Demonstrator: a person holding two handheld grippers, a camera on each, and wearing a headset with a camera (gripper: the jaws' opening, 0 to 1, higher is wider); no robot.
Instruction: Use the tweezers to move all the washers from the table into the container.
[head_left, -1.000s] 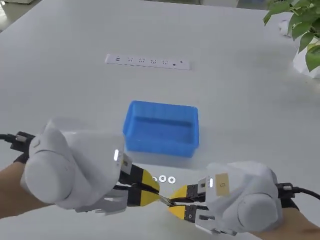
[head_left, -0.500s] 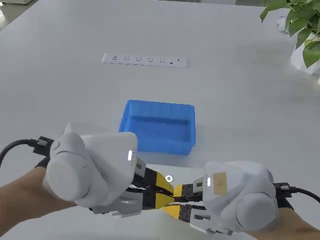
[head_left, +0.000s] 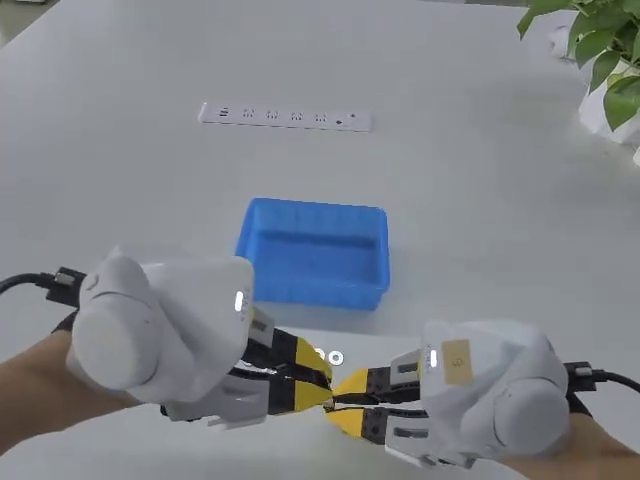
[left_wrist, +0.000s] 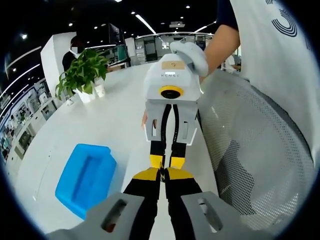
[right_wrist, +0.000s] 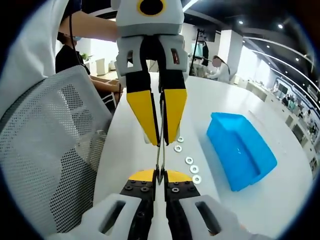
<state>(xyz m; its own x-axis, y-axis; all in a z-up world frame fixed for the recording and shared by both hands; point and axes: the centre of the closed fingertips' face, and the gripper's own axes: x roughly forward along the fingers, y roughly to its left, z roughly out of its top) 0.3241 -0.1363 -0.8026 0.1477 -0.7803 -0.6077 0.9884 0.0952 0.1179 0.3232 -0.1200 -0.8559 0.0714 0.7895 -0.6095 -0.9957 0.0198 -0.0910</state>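
Thin metal tweezers (right_wrist: 161, 131) run from my right gripper (right_wrist: 158, 176), which is shut on their handle end, up between the yellow jaws of my left gripper (right_wrist: 160, 142), which are pressed on them too. In the head view the left gripper (head_left: 316, 385) and right gripper (head_left: 342, 405) meet tip to tip near the table's front edge. Several washers (right_wrist: 190, 161) lie in a short row on the white table, just beyond the jaws (head_left: 334, 357). The blue container (head_left: 314, 252) stands a little farther back, with nothing visible inside it.
A white power strip (head_left: 285, 117) lies far back on the table (head_left: 480, 200). A potted plant (head_left: 600, 60) stands at the back right corner. A mesh chair back (right_wrist: 55, 150) is close to the table's near edge, beside the person.
My left gripper came in toward the right one, briefly hid the washers, then eased back slightly left. Its jaws now meet the right gripper's tips around the tweezers. The camera shifted slightly.
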